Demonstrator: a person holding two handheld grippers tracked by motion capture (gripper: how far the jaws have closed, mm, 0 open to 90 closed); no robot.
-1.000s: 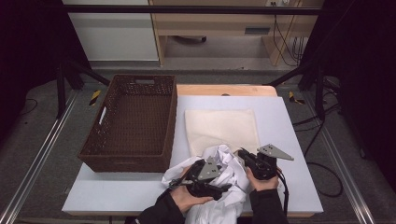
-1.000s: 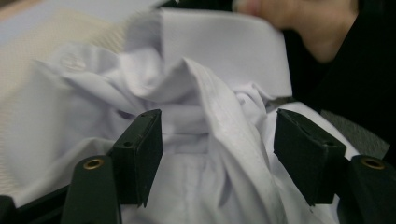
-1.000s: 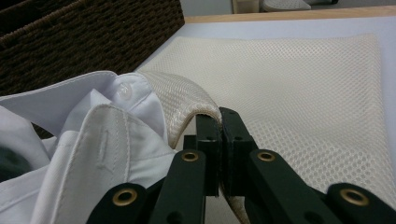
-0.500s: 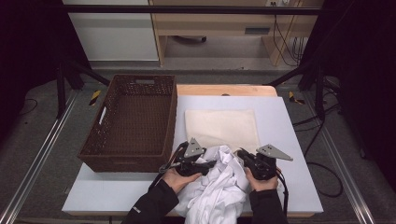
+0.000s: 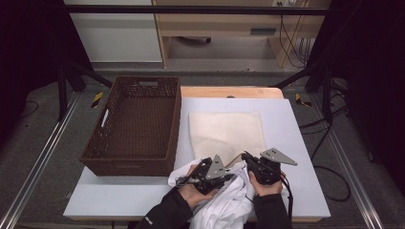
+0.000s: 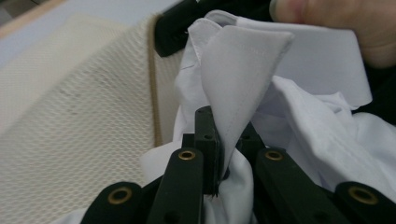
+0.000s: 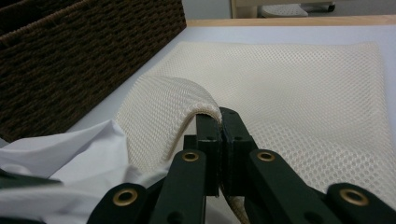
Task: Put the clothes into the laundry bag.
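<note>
Both hand-held grippers work low in the frame on a pale worktop [image 5: 296, 129], dark room behind. Left hand-held gripper [image 6: 219, 140] is clenched on the white shirt [image 5: 224, 205] at bottom centre; right hand-held gripper [image 7: 220, 122] pinches the cream mesh bag [image 5: 227, 131] edge.

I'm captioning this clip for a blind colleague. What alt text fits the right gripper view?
The right gripper, its black jaws shut, pinches the near edge of a cream mesh laundry bag lying flat on the pale table. A crumpled white shirt lies at lower left, and a dark brown wicker basket stands behind it.
</note>
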